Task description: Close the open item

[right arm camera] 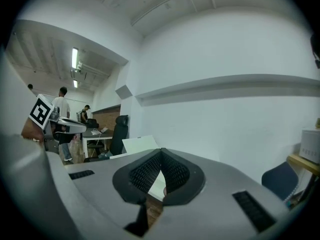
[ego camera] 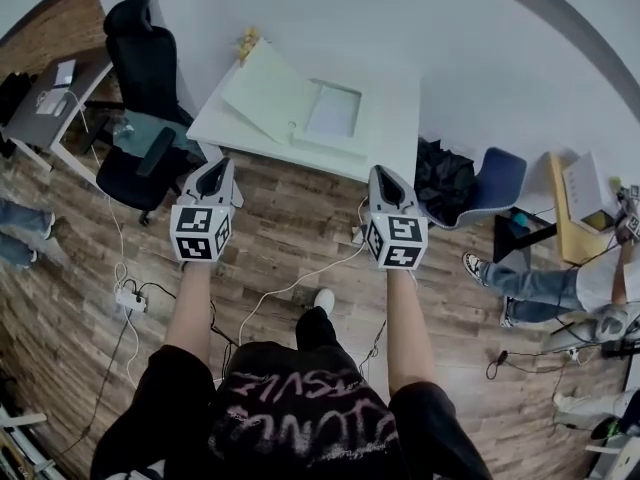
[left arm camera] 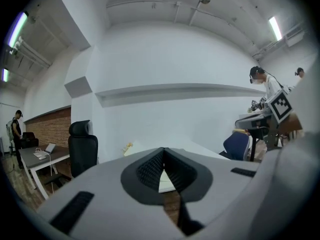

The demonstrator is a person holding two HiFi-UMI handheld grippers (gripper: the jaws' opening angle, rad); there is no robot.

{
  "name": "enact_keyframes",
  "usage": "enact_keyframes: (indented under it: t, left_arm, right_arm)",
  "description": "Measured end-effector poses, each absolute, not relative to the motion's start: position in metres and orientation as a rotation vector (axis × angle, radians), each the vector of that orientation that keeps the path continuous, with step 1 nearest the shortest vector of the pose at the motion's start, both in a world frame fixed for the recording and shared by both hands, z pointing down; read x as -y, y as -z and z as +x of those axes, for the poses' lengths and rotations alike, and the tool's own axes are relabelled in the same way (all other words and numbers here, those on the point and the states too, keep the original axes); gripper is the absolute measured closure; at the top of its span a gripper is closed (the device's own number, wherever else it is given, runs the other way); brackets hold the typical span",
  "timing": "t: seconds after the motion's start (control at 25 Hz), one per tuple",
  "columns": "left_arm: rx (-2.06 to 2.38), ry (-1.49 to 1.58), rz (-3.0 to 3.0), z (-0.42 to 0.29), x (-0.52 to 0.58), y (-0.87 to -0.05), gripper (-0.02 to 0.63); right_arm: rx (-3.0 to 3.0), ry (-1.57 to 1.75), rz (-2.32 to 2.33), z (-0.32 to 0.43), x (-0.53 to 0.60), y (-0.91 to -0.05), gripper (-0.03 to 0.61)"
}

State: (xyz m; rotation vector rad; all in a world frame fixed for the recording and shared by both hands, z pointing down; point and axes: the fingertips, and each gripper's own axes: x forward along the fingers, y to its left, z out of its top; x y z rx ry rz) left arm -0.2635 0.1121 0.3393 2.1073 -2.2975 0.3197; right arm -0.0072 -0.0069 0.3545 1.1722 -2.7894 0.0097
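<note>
White cardboard is what the open item looks like: a flat white box (ego camera: 333,116) resting on a white table (ego camera: 400,98), close to the table's near edge and about midway along it. Its lid (ego camera: 265,93) stands raised and tilted away toward the table's left edge, joined to the tray along that side, so the shallow inside lies bare. A small yellowish thing (ego camera: 247,40), too small to identify, sits at the table's far left corner.

Both grippers hang over the wooden floor (ego camera: 290,238) in front of the table, short of its near edge and apart from the box, pointing roughly level toward it. The left gripper (ego camera: 214,166) has its ribbed pads (left arm camera: 150,168) brought together at the tips, with nothing between them; past them the left gripper view shows the pale table edge. The right gripper (ego camera: 381,172) is the same: its jaws meet at the tip and are empty, and the right gripper view shows the raised lid (right arm camera: 140,145) beyond.

A black office chair (ego camera: 140,63) stands off the table's left end, and a blue chair (ego camera: 495,183) off its right.
</note>
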Motion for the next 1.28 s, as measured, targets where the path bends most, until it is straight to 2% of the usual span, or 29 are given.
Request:
enact_keyframes:
  t: [0.56, 1.28]
  left_arm:
    - [2.351, -0.385, 1.960, -0.287, 0.018, -0.352, 0.612]
    - [2.351, -0.374, 1.894, -0.369, 0.076, -0.373, 0.612]
  right_arm:
    - [2.812, -0.053, 1.022, -0.040, 0.159, -0.373, 0.569]
    - [2.809, -0.050, 0.953, -0.132, 0.217, -0.383, 0.569]
